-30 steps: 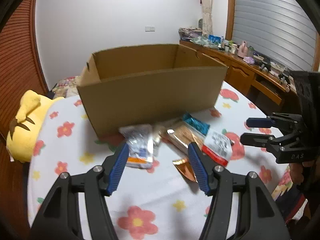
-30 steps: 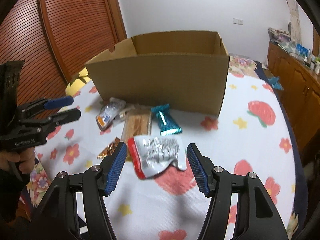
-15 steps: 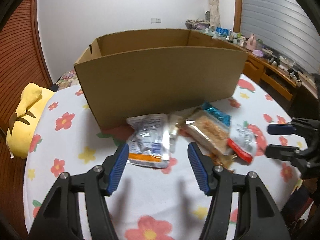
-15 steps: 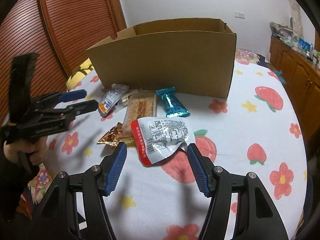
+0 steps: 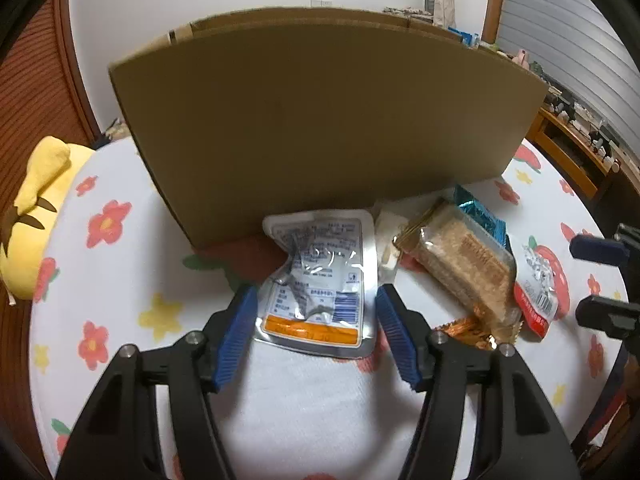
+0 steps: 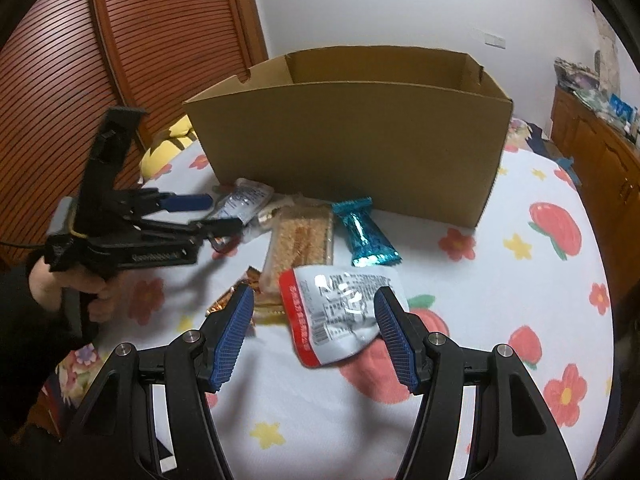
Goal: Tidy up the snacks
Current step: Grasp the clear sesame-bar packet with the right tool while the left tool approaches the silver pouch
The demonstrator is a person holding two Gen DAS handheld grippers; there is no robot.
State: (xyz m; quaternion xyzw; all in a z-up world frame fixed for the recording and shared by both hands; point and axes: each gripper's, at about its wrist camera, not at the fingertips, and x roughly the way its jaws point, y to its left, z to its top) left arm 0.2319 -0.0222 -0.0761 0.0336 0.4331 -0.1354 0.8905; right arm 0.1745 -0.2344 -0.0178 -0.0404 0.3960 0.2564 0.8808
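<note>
An open cardboard box (image 5: 320, 120) (image 6: 352, 140) stands on the flowered tablecloth. Several snack packs lie in front of it. My left gripper (image 5: 316, 336) is open, its fingers either side of a silver pouch with an orange stripe (image 5: 320, 280), also visible in the right wrist view (image 6: 242, 200). My right gripper (image 6: 316, 336) is open around a silver pouch with a red edge (image 6: 340, 312) (image 5: 536, 292). Between them lie a clear-wrapped cracker bar (image 6: 300, 244) (image 5: 464, 264), a teal foil pack (image 6: 364, 232) (image 5: 480, 216) and a copper foil pack (image 6: 236, 300) (image 5: 464, 330).
A yellow plush toy (image 5: 36, 208) lies at the table's left edge. A wooden sideboard with clutter (image 5: 576, 136) runs along the right wall. A slatted wooden door (image 6: 120, 40) is on the left. The tablecloth (image 6: 520, 280) extends to the right of the snacks.
Both grippers have moved forward and down toward the snacks. The left one now straddles the orange-striped pouch, the right one the red-edged pouch. Both stay open.
</note>
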